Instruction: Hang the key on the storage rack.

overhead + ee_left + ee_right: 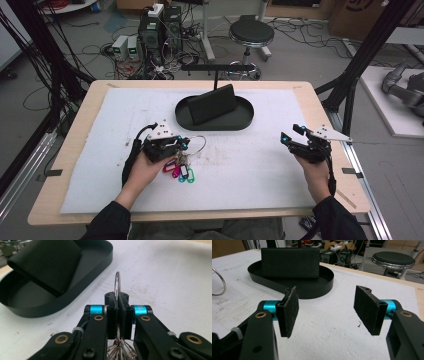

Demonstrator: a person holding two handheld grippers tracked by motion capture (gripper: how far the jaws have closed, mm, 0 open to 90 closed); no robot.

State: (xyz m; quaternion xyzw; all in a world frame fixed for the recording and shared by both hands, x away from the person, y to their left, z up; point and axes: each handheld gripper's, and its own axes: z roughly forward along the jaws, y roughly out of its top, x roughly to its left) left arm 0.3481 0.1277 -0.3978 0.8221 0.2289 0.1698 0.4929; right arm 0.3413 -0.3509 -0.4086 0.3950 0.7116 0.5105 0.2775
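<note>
Pinched edge-on between the closed jaws of the left gripper [119,305], the large metal key ring [117,285] stood upright in the left gripper view, its loop rising above the pads and its plane running along the gripper's line toward the far side of the table. Below the jaws hung a cluster of small wire rings [120,351]. From the high view the ring [197,145] lay near the table's middle, just in front of the tray, extending rightward from the left gripper [184,145], with coloured key tags [181,171] in pink, blue and green fanned out on the mat beneath the hand. The right gripper [327,310] held nothing, its jaws standing wide apart over bare mat; in the high view it [290,135] sat well apart at the right edge. Behind the ring, a black oval tray [240,120] carried a black wallet [212,104] propped on its long edge. A white foam mat [260,170] covered the wooden table [320,107]. Beyond, a grey floor held tangled cables [95,50], computer boxes [160,30] and a round black stool [251,34].
</note>
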